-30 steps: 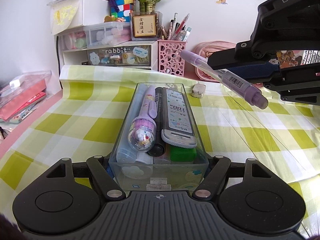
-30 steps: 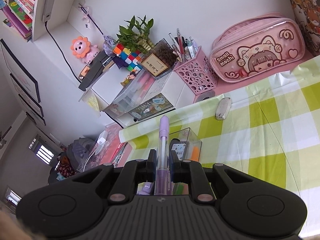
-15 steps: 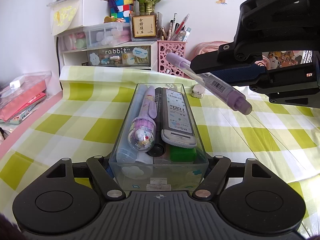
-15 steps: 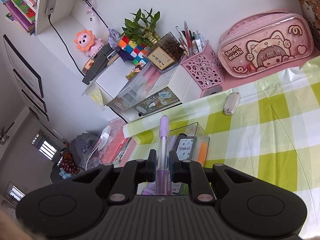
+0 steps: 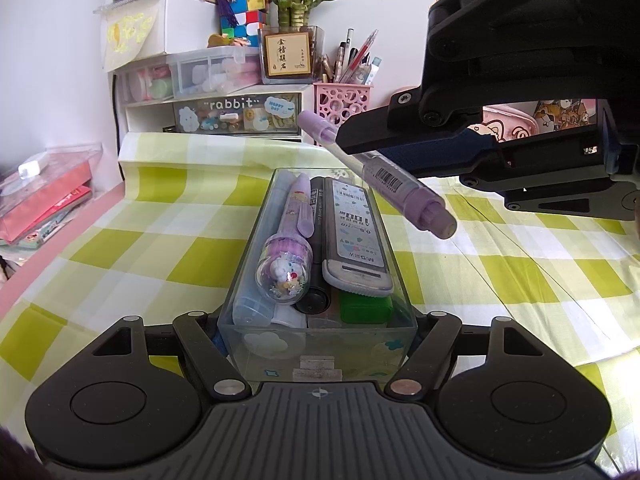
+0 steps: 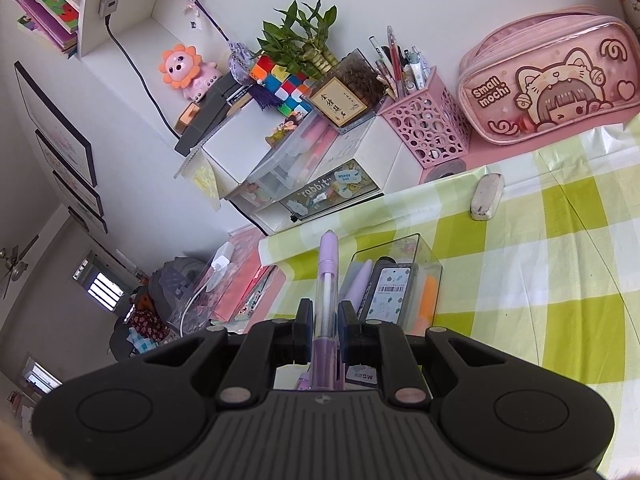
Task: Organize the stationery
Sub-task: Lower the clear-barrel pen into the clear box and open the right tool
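My left tongs [image 5: 318,344] pinch the near end of the clear rectangular plastic organiser box [image 5: 316,336], bottom centre of the left wrist view, fingers pressed against both side walls. The box sits on the bench with the green-and-white checked cloth [image 5: 120,256]. Inside it, lying lengthwise: a lilac pen with a clear globe charm top [image 5: 286,264], a black marker [image 5: 316,264], a grey flat lead-refill case with a printed label [image 5: 354,252], a green block [image 5: 364,308] under the case, and a pale blue tube [image 5: 250,308] at the left wall.

My right tongs [image 6: 324,320], lower centre of the right wrist view, are pressed together on a lilac pen with a clear barrel and barcode sticker [image 6: 327,292]. Its capped tip points up-frame. In the left wrist view this pen [image 5: 380,180] hangs tilted in the air, centre right of frame, over the far right part of the box and not touching it; the right tongs' black body fills the upper right.

In the right wrist view: a white oblong eraser [image 6: 486,196] lies on the cloth right of centre, a pink perforated pen holder [image 6: 428,128] upper centre, and a pink cartoon-cat pencil pouch [image 6: 548,80] upper right.
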The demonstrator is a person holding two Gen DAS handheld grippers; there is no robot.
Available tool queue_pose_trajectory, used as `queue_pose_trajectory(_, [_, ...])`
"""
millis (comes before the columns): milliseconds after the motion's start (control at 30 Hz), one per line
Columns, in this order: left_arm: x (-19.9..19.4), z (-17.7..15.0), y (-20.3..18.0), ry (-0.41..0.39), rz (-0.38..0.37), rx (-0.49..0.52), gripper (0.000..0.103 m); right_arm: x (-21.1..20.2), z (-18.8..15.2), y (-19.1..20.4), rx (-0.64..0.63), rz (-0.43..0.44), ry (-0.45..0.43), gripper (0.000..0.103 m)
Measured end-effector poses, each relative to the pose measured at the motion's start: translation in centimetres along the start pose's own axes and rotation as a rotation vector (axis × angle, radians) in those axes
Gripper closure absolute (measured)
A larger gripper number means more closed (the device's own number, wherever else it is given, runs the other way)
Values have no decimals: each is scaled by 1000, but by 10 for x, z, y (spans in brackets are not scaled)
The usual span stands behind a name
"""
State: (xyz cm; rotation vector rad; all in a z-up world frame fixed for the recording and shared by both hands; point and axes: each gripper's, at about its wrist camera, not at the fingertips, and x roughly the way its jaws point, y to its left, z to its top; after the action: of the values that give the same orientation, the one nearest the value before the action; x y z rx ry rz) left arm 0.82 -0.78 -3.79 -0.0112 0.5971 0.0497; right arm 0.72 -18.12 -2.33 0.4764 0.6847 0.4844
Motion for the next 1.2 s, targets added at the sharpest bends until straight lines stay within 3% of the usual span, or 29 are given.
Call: queue_pose_trajectory(1200, [1,0,0,-2,-4,6,30,27,-8,5,-98,-107,52,96])
